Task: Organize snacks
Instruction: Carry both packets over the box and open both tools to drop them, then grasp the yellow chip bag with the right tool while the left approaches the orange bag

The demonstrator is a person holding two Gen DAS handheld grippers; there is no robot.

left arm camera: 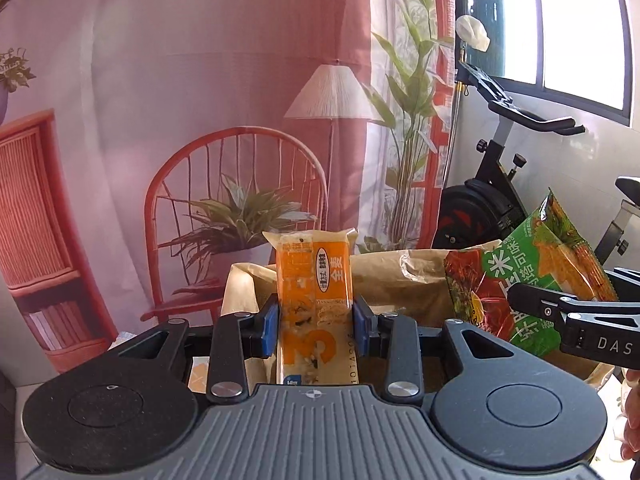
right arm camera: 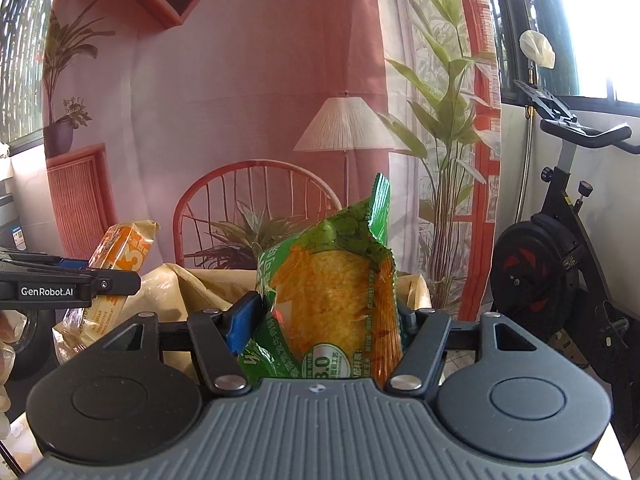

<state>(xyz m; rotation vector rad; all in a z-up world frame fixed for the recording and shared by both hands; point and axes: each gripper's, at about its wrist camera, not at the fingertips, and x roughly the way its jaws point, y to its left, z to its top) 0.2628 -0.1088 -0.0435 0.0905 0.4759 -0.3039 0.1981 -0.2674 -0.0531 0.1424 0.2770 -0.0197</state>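
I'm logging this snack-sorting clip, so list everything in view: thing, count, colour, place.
orange snack pack: 1, orange and clear, upright between the left gripper's pads
green snack bag: 1, green and orange, in the right gripper
paper bag: 1, brown, open, behind both snacks
exercise bike: 1, black, right, by the window
printed backdrop: 1, pink-red, behind everything
left gripper: 1, black with blue pads
right gripper: 1, black with blue pads

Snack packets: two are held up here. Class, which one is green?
The green packet in the right tool, showing a golden cracker. The left tool holds the other, an orange packet printed with a large 3.
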